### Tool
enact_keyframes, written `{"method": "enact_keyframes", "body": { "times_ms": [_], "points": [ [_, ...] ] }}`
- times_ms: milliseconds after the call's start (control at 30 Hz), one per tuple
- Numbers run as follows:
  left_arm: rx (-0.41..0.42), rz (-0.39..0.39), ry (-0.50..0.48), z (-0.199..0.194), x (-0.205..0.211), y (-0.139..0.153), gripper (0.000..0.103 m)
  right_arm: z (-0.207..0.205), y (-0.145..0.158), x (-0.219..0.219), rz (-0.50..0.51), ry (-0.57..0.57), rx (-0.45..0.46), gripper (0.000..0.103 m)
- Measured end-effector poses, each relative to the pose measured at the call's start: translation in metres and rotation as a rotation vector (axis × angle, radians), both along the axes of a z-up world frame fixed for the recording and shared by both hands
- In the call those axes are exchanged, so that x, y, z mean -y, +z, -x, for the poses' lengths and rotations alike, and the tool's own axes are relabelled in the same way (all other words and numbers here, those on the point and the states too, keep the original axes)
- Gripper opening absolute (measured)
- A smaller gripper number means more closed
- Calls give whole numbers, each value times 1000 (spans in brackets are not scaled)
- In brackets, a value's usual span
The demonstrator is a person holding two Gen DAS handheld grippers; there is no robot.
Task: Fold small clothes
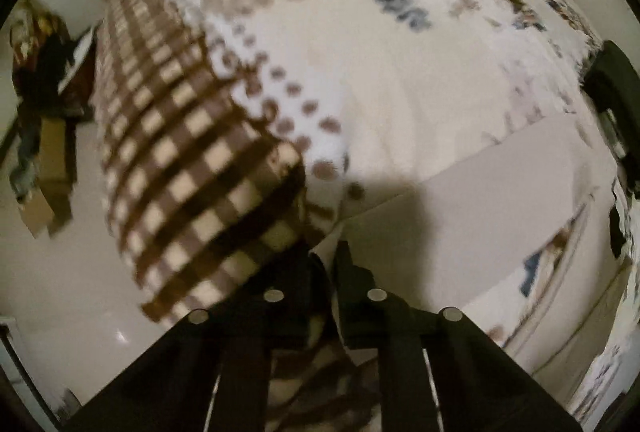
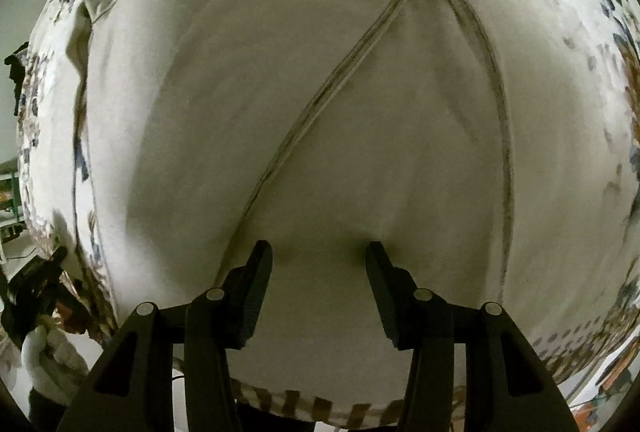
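A cream-white garment [image 1: 500, 188] lies flat on a patterned blanket. In the left wrist view my left gripper [image 1: 326, 260] is shut on the garment's near corner at the blanket's edge. In the right wrist view the same garment [image 2: 304, 80] fills the frame, with a diagonal seam [image 2: 344, 72] and a curved seam [image 2: 502, 136]. My right gripper [image 2: 319, 252] is open, its fingertips [image 2: 262, 252] resting on the cloth with nothing between them. My left gripper [image 2: 38, 286] shows at the far left of that view.
The blanket [image 1: 352, 80] has a brown check border [image 1: 188, 168], dots and blue-brown motifs. Pale floor [image 1: 52, 272] lies left of it, with boxes and clutter [image 1: 40, 136] beyond. My right gripper [image 1: 612, 80] shows at the right edge.
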State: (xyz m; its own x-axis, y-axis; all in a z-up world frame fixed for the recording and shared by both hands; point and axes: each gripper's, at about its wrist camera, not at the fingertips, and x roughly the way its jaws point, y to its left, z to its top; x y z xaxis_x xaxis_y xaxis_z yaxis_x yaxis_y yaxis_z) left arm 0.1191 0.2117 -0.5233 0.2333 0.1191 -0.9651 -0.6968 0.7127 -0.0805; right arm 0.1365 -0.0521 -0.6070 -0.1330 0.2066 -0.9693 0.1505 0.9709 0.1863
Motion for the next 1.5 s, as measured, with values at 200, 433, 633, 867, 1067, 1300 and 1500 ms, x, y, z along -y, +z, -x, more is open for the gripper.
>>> {"method": "enact_keyframes", "body": {
  "times_ms": [200,433,633,867,1067,1300,1500],
  "points": [
    [37,-35,-61,22,8,47,1,8,5,31,-16,6,-2,51],
    [127,-131,-292,-4,56,102,1,6,16,51,-32,-18,1,51],
    [212,-42,-805,-20,205,126,1,8,27,82,-37,-84,-3,51],
    [185,118,-1151,15,342,85,1,18,40,165,22,-178,-13,51],
    [74,144,-1260,30,378,45,3,36,43,220,53,-204,-32,51],
    [-68,112,-1136,26,330,24,31,51,45,248,-6,-209,-38,51],
    [-126,120,-915,15,235,8,78,72,34,253,-122,-228,-99,61]
  ]
}}
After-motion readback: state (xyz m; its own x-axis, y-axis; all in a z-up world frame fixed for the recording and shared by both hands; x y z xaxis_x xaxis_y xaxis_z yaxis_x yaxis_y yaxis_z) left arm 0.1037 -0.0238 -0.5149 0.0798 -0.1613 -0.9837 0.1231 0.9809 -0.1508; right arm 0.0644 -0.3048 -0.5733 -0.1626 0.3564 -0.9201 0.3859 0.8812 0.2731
